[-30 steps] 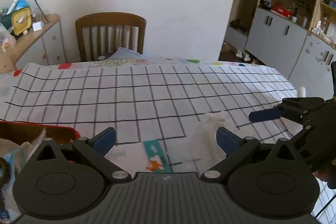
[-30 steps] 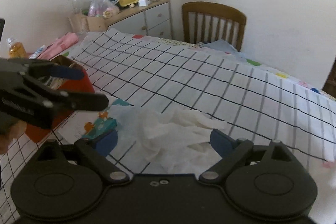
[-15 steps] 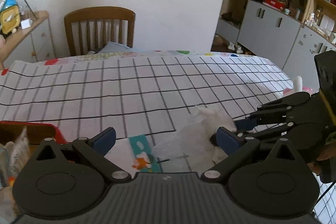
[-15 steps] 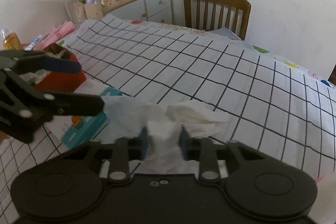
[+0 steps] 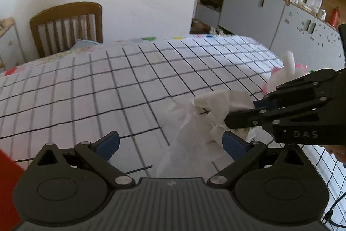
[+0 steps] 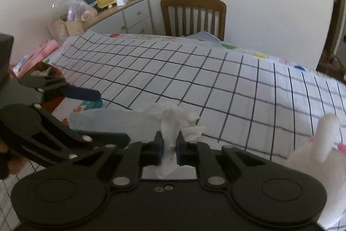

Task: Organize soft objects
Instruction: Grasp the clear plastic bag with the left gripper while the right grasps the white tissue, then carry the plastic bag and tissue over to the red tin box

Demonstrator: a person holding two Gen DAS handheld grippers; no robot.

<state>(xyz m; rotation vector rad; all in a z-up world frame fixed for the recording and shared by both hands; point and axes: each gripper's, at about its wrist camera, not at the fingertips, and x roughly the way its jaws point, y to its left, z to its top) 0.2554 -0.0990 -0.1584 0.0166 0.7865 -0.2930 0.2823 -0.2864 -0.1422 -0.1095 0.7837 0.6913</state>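
Table point(image 5: 90, 88): covered in a white cloth with a black grid, takes up most of both views; wooden chair point(image 6: 192, 14) at the far end
Red bin point(image 6: 55, 99): sits on the left edge of the table behind the left tool, something pale crumpled inside (contents too blurred to name)
Plush toy point(image 6: 324, 140): white with pink, on the right edge of the table, untouched
Tissue point(image 6: 170, 133): crumpled white sheet on the cloth near the front edge, one fold drawn up between the right tool's pads, the rest trailing onto the table with a thin flat layer spread to the left
Right gripper point(image 6: 169, 149): jaws closing, pads pinched onto the tissue fold, pressing it from both sides
Left gripper point(image 5: 170, 143): jaws spread wide, nothing gripped; the thin layer of tissue lies between the fingers but no pad touches it
Step in hand: securing the tissue, a first grab by the right tool, left one coming in alongside
Next move, judged: lift the tissue clear without tearing it, carry it to the red bin; the left may need to gather the trailing layer so it doesn't drag
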